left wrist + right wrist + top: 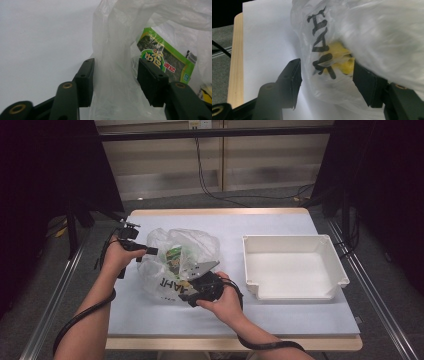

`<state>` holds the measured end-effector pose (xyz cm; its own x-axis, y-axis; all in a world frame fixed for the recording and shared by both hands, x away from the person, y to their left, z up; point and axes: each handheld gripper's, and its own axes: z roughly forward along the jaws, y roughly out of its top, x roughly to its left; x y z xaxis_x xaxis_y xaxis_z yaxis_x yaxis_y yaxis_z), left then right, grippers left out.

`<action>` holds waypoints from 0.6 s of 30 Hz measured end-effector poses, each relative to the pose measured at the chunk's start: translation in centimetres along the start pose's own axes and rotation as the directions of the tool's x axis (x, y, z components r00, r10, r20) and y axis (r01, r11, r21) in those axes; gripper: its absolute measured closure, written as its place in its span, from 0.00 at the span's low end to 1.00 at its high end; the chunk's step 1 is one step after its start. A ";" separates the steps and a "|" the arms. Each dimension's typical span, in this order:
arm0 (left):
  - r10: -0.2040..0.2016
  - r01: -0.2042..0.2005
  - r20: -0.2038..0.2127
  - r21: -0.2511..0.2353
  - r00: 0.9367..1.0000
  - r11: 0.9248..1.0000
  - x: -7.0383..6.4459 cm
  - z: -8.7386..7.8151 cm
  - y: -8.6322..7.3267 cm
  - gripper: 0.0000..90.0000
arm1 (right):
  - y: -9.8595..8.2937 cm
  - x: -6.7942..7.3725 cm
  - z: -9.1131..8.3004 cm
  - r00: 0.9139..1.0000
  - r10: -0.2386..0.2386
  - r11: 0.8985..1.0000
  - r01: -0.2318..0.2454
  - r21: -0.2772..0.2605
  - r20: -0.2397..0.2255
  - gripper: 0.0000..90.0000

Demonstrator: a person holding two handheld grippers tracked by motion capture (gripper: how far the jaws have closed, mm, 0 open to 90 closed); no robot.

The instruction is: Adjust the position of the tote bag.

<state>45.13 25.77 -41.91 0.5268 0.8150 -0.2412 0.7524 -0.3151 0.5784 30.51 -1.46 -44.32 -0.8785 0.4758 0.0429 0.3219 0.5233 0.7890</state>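
A translucent plastic bag with black lettering lies on the left half of the table. Inside it are a green snack packet and something yellow. My left gripper is at the bag's left edge, open, with a fold of the thin plastic standing between its jaws. At the bag's near side, my right gripper is open too. Its jaws straddle the bulge of the bag that carries the lettering and the yellow item.
A shallow white tray stands on the right half of the table, a short gap from the bag. Cables trail from both grippers along the forearms. Dark stands and curtains flank the table on both sides.
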 end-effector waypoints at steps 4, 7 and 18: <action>-0.010 0.009 0.009 0.011 1.000 1.000 0.2 0.3 -0.2 0.59 | 0.4 -0.2 -0.2 1.000 -0.015 1.000 0.015 0.009 0.006 0.41; -0.020 0.020 0.017 0.010 1.000 1.000 0.1 0.4 -0.1 0.60 | 0.5 -0.1 -0.4 1.000 -0.006 1.000 0.006 0.004 0.009 0.38; -0.003 0.003 0.018 0.019 1.000 1.000 -0.3 0.3 -0.3 0.66 | 2.1 0.0 0.0 1.000 -0.016 0.999 0.016 -0.031 -0.012 0.30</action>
<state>44.83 25.50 -42.23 0.5318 0.8069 -0.2572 0.7611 -0.3222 0.5630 31.20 -0.36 -42.62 -0.8878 0.4587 0.0375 0.2968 0.5084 0.8084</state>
